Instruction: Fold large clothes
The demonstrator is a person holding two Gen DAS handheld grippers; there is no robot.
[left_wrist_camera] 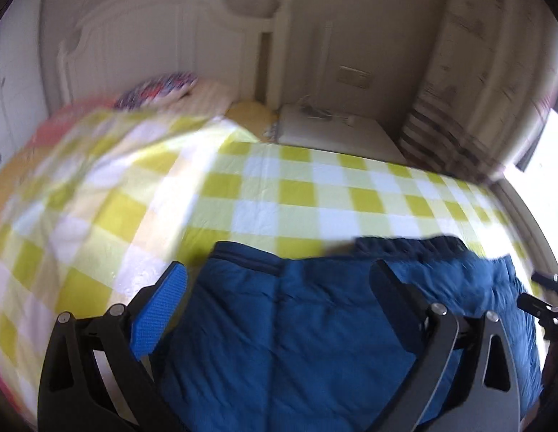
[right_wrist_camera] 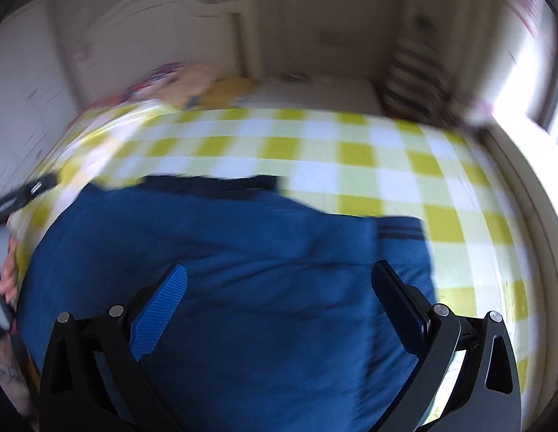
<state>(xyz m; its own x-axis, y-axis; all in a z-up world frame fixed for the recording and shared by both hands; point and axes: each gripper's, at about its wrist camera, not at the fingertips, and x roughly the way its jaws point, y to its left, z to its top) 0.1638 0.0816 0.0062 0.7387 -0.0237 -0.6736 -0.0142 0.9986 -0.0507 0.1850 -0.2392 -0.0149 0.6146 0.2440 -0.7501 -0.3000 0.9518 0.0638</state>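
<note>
Blue jacket [left_wrist_camera: 297,342] [right_wrist_camera: 224,270] flat on checked bed [left_wrist_camera: 297,187] [right_wrist_camera: 351,151], long axis across, dark collar edge toward headboard [left_wrist_camera: 152,36]. Left gripper [left_wrist_camera: 279,288] and right gripper [right_wrist_camera: 279,288] spread wide above it, gripping nothing.

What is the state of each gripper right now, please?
Left gripper: open, holding nothing, over the blue padded jacket.
Right gripper: open, holding nothing, over the same jacket.
</note>
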